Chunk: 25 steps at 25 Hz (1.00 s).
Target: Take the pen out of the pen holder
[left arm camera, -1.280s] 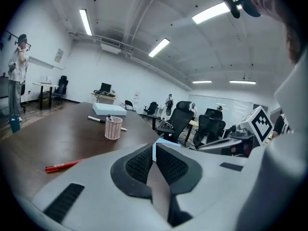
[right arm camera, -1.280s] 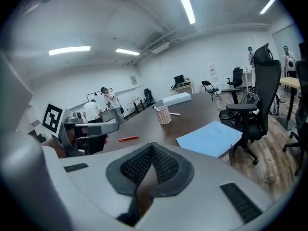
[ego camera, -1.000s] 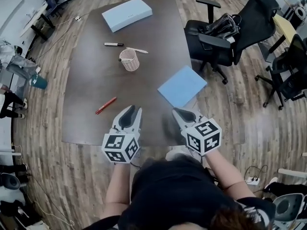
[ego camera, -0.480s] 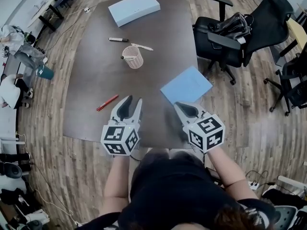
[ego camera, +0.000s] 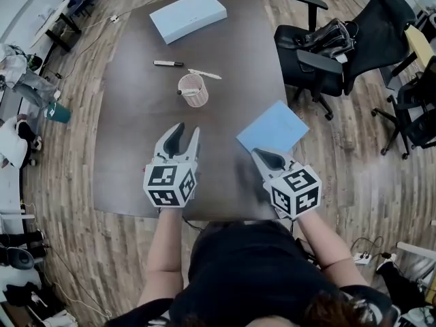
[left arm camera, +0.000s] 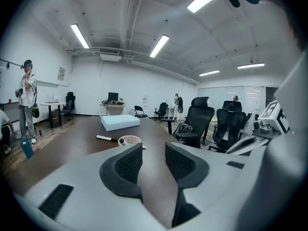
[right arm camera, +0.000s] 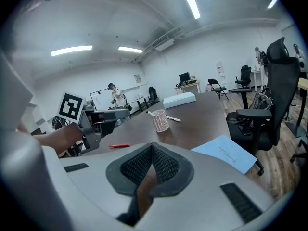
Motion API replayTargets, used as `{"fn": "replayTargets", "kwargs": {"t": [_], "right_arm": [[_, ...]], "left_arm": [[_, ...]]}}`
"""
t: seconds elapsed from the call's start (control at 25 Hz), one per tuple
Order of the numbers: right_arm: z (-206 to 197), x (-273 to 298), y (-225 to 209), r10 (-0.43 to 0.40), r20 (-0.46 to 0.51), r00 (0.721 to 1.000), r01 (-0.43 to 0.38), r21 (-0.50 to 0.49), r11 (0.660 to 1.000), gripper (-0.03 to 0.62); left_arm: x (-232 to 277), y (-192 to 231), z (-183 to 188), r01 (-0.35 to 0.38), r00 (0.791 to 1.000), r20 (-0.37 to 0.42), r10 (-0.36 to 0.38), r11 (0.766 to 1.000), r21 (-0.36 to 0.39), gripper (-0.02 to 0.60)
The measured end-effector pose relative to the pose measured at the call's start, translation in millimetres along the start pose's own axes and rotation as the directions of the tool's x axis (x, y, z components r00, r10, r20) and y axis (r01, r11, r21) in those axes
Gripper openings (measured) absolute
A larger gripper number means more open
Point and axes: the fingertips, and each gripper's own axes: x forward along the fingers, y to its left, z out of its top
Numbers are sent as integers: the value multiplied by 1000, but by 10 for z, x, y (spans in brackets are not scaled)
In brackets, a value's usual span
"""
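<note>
Left hand-held gripper (ego camera: 187,128) forward over red pen (right arm camera: 119,146), empty jaws wider

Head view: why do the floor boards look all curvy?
Head view: yes, the wide lens curves the floor boards round the table. Left gripper view: dark round corners, ceiling lights glare white. Right gripper view: same bending and dark corners.

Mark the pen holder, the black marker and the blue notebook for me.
pen holder (ego camera: 195,94), head view, on its pink mesh side wall.
black marker (ego camera: 167,63), head view, on the middle of its barrel.
blue notebook (ego camera: 272,129), head view, on the centre of its cover.
</note>
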Motion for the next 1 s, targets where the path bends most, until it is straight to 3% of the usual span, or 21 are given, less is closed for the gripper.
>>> {"fn": "replayTargets", "kwargs": {"t": [0.32,0.64,1.0], "right_arm": [[-58,430,140,-36,-57,998,36,6,999,17],[-202,755,100,-71,-131,989,78,51,996,17],[-316,991,82,-73,-202,977,92,84,992,17]], "left_arm": [[406,462,53,14,1000,-11,-14,998,59,153],[796,865,6,21,999,-24,-21,1000,21,158],[1127,1019,-81,49,998,-38,-49,999,-17,160]]}}
